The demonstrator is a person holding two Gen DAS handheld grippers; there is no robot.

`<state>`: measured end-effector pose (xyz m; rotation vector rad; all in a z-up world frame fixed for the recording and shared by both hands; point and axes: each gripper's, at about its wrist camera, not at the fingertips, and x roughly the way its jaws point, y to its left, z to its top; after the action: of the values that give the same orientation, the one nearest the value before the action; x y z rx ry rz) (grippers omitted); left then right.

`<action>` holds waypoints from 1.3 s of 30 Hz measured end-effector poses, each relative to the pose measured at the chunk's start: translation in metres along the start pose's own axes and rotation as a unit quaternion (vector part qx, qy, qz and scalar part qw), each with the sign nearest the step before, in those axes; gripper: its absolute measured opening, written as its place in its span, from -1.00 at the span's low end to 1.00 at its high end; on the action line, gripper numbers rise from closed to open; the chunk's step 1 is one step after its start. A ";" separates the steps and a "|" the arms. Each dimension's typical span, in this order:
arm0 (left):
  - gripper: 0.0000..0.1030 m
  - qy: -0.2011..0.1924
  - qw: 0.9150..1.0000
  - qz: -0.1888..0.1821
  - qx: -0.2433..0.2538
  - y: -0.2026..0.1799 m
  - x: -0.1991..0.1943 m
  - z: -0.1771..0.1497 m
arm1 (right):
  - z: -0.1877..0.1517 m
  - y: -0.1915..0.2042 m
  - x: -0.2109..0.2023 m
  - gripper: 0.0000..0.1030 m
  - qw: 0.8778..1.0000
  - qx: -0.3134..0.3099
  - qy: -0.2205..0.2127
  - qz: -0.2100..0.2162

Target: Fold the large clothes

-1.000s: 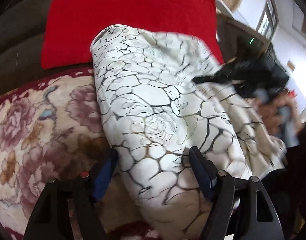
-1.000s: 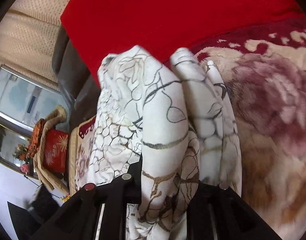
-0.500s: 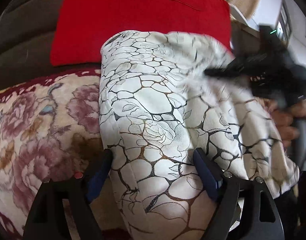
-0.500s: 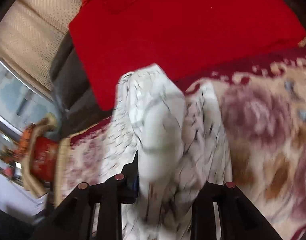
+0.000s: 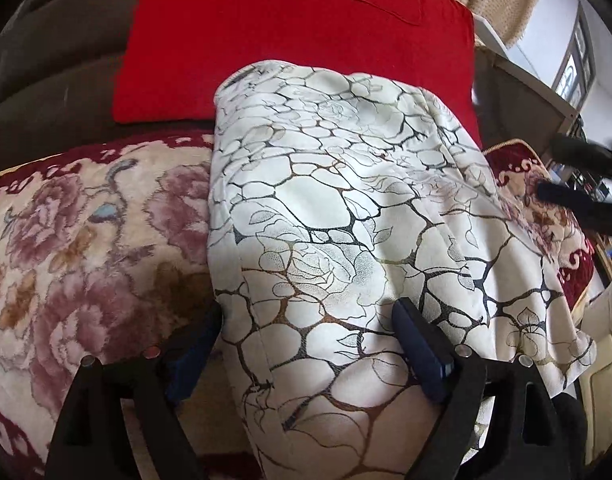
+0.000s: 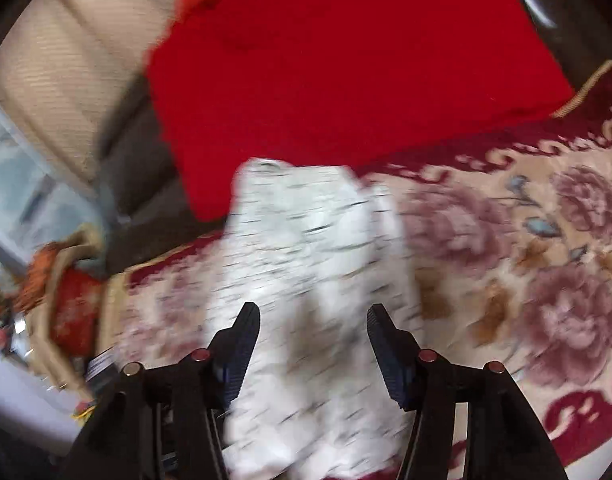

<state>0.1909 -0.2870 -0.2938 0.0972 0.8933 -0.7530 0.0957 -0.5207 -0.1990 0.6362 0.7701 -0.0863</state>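
**Both grippers loosen over the folded white garment**

The white garment [image 5: 338,220], printed with dark cracked lines and faint roses, lies folded in a thick bundle on the floral blanket [image 5: 77,248] that covers the sofa seat. Its far end reaches the lower edge of the red cushion [image 5: 297,36] leaning against the sofa back, and its near end runs down to the front edge of the seat.

The left gripper [image 5: 310,344] straddles the near end of the bundle. Its jaws have just been opening and now stand wide apart, one blue pad at the garment's left fold, the other resting on top of the cloth; neither squeezes it.

The right gripper [image 6: 314,340] points down at the other side of the bundle, in a blurred frame. Its jaws have just been opening too and stand apart, with the garment [image 6: 306,280] seen between them but lying below, free of the pads. In the left wrist view the right gripper's dark fingers [image 5: 578,200] show at the right edge, clear of the cloth.
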 end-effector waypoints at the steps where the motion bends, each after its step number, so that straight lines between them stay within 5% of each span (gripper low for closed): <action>1: 0.69 -0.004 1.000 0.006 0.002 -0.001 -0.006 -0.001 | -0.006 0.009 0.002 0.09 1.000 -0.006 0.008 0.014; 5: 0.69 -0.039 0.998 0.035 0.021 0.003 -0.035 -0.006 | -0.035 0.023 0.015 -0.20 0.995 0.005 0.040 0.094; 8: 0.69 -0.052 0.996 0.064 0.027 0.012 -0.049 -0.011 | -0.057 0.003 0.043 -0.49 0.995 0.013 0.084 0.047; 10: 0.69 -0.042 0.996 0.076 0.038 0.015 -0.045 -0.013 | -0.063 -0.016 0.053 -1.00 0.996 0.011 0.093 0.007; 13: 0.69 -0.044 0.994 0.080 0.052 0.015 -0.041 -0.016 | -0.064 -0.033 0.057 -1.00 0.995 0.026 0.093 0.014; 17: 0.74 -0.009 0.996 0.079 0.043 0.021 -0.016 -0.010 | -0.058 -0.022 0.077 -1.00 0.995 -0.010 0.091 -0.049; 26: 0.74 -0.018 0.995 0.089 0.040 0.017 -0.023 -0.008 | -0.017 -0.048 0.081 -0.98 0.989 0.066 0.130 -0.005; 32: 0.74 -0.020 0.994 0.096 0.046 0.014 -0.021 -0.007 | 0.045 -0.013 0.049 -0.85 0.998 0.028 0.049 -0.005; 36: 0.74 -0.023 0.993 0.099 0.058 0.012 -0.020 -0.007 | 0.094 -0.011 0.086 -0.84 0.998 0.016 0.030 -0.050; 39: 0.74 -0.025 0.994 0.093 0.055 0.013 -0.018 -0.006 | 0.106 -0.044 0.142 -0.90 0.992 0.047 0.074 -0.090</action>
<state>0.1882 -0.2653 -0.2869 0.2549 0.7840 -0.6286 0.2516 -0.5946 -0.2594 0.6654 0.9719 -0.2441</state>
